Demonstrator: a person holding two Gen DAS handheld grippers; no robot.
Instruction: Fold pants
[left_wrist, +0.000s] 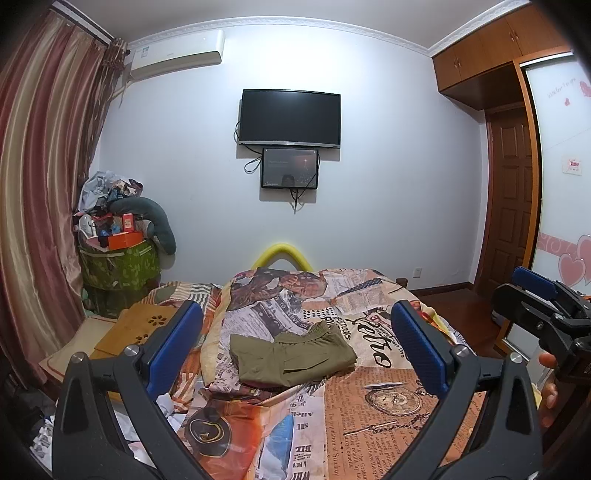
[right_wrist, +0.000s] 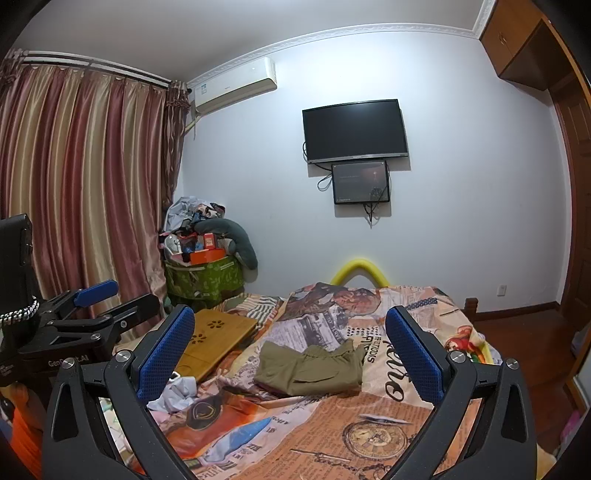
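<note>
Olive green pants (left_wrist: 293, 354) (right_wrist: 309, 365) lie folded into a compact rectangle on the printed bedspread (left_wrist: 388, 398) (right_wrist: 332, 417), with the elastic waistband on top at the far side. My left gripper (left_wrist: 295, 343) is open, held above and short of the pants, which show between its blue pads (left_wrist: 173, 347). My right gripper (right_wrist: 291, 350) is open too, equally clear of the cloth. In the left wrist view the right gripper (left_wrist: 532, 295) appears at the right edge; in the right wrist view the left gripper (right_wrist: 107, 299) appears at the left edge.
A wooden lap tray (right_wrist: 218, 332) lies on the bed left of the pants, beside crumpled cloth (right_wrist: 177, 391). A green hamper piled with clutter (left_wrist: 118, 262) stands by the curtain (left_wrist: 40, 184). A yellow foam arch (left_wrist: 282, 254) marks the bed's far end. Wooden floor (right_wrist: 517, 332) lies right.
</note>
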